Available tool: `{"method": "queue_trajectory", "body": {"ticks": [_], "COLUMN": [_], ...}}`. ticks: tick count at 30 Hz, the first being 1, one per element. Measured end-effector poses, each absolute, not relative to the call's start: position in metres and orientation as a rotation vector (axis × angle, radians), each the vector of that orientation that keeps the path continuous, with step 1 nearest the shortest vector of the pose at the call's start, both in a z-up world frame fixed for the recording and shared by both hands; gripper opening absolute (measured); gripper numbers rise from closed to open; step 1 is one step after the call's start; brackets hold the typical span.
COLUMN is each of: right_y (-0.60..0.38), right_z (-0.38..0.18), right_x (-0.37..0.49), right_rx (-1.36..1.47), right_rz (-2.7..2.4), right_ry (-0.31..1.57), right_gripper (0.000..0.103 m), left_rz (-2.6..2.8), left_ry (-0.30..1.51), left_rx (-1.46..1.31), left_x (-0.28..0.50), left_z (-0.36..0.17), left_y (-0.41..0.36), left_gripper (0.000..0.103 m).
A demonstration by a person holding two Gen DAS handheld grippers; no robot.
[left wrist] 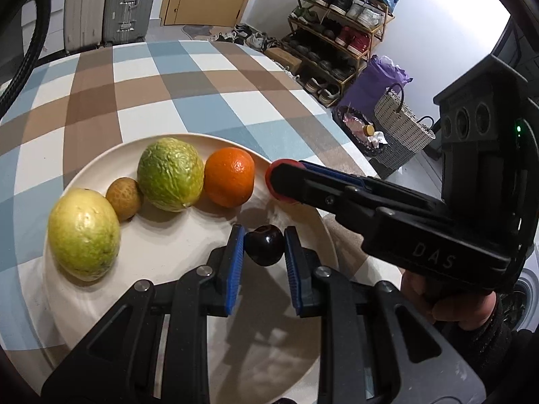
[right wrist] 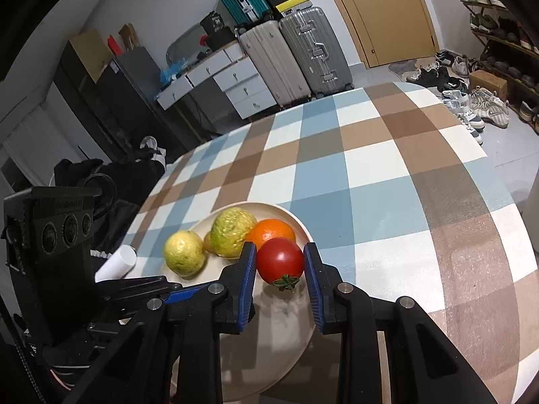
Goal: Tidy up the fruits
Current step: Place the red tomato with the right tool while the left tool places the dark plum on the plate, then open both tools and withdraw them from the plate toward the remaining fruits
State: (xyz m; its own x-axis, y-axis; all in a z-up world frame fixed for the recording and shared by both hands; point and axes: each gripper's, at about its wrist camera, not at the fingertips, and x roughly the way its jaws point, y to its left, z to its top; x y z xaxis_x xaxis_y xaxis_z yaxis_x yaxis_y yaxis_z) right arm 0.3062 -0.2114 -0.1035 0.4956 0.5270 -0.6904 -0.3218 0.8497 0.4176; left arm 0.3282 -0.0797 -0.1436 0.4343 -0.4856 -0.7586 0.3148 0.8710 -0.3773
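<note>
A cream plate on the checked table holds a yellow-green guava, a small brown fruit, a green guava and an orange. My left gripper is shut on a dark cherry just above the plate. My right gripper is shut on a red tomato and holds it over the plate's right side, beside the orange. The right gripper also shows in the left wrist view, with the tomato at its tips.
The checked tablecloth stretches beyond the plate. A white roll lies at the table's left edge. Suitcases, drawers and a shoe rack stand on the floor around the table. A woven basket sits below its right edge.
</note>
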Motion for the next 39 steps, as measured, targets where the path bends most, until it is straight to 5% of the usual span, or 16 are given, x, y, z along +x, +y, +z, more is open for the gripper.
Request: {"method": "queue_trajectory", "body": {"ticks": [14, 18, 20, 22, 29, 39], "right_y": [-0.212, -0.212, -0.213, -0.216, -0.234, -0.247], "right_z": [-0.109, -0.109, -0.108, -0.105, -0.077, -0.028], "right_x": [0.306, 0.306, 0.306, 0.305, 0.283, 0.221], "right_rx": [0.249, 0.261, 0.267, 0.282, 0.332, 0.311], "right_rz": [0.533, 0.532, 0.534, 0.537, 0.514, 0.48], "right_ry": [0.912, 0.92, 0.921, 0.912, 0.832, 0.706], "right_gripper": [0.029, 0.031, 0.034, 0.051, 0.053, 0.091], "left_rz": [-0.496, -0.472, -0.469, -0.465, -0.425, -0.358], "left_ry": [1.02, 1.02, 1.013, 1.004, 0.958, 0.843], "left_rx": [-0.191, -0.185, -0.196, -0.201, -0.193, -0.211], "left_x": [0.335, 0.333, 0.33, 0.326, 0.3, 0.243], "left_z": [-0.143, -0.141, -0.139, -0.135, -0.111, -0.062], "left_y": [-0.084, -0.081, -0.079, -0.076, -0.066, -0.043], "left_gripper": [0.022, 0.038, 0.047, 0.051, 0.061, 0.076]}}
